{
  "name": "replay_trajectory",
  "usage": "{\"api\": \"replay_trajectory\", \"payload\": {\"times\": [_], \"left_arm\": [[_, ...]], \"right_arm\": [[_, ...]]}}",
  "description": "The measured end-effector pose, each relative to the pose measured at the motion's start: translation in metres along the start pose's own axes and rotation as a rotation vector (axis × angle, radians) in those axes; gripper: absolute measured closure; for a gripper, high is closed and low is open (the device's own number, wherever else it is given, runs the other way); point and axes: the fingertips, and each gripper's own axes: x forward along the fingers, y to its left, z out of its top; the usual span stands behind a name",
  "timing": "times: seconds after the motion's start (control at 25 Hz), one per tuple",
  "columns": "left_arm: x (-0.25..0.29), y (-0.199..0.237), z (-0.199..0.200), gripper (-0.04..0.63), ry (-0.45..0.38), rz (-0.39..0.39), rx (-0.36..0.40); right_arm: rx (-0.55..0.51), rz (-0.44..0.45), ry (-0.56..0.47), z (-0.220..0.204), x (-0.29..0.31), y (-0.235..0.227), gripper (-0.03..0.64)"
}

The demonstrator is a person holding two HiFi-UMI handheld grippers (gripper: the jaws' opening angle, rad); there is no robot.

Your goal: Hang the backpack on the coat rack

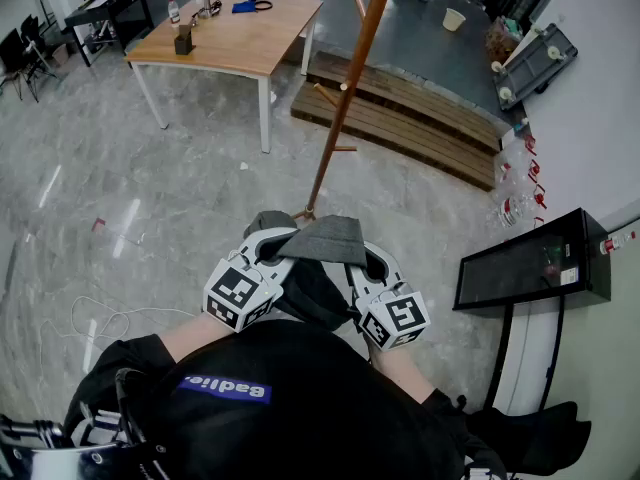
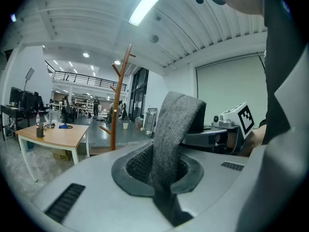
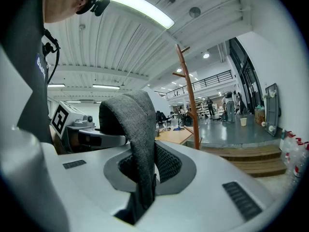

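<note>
Stone floor (image 1: 150, 218), coat rack (image 1: 345, 88) ahead. Backpack (image 1: 312, 296) soft, saggy; my left gripper (image 1: 268, 253) and right gripper (image 1: 372, 266) both clench its strap (image 1: 328, 236).

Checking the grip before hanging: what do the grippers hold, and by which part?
The backpack, by its grey strap: the left gripper is shut on one end, the right gripper on the other.

Ceiling strip light (image 3: 137, 6) glares bright overhead — frames sharp, edges fisheye-bent, corners dark
</note>
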Motion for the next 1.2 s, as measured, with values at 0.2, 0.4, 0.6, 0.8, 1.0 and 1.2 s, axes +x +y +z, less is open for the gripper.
{"api": "replay_trajectory", "payload": {"times": [0.2, 0.4, 0.6, 0.8, 1.0, 1.2], "left_arm": [[-0.002, -0.002, -0.003, 0.563, 0.006, 0.000, -0.001], [0.002, -0.006, -0.004, 0.563, 0.009, 0.009, 0.001], [0.007, -0.006, -0.001, 0.563, 0.007, 0.035, 0.010], [0.014, 0.003, 0.003, 0.563, 0.003, 0.096, 0.023], [0.027, 0.017, 0.009, 0.563, -0.015, 0.154, 0.034], [0.036, 0.044, 0.013, 0.563, -0.030, 0.153, 0.023]], "right_arm": [[0.006, 0.004, 0.003, -0.003, -0.001, 0.002, 0.581], [0.012, 0.013, 0.001, -0.004, -0.004, -0.001, 0.581], [0.013, 0.053, 0.001, -0.003, -0.005, -0.002, 0.581], [0.007, 0.118, 0.008, -0.003, -0.002, -0.003, 0.581], [-0.006, 0.159, 0.007, -0.002, 0.009, -0.015, 0.581], [-0.002, 0.163, 0.023, 0.000, 0.034, -0.020, 0.581]]}}
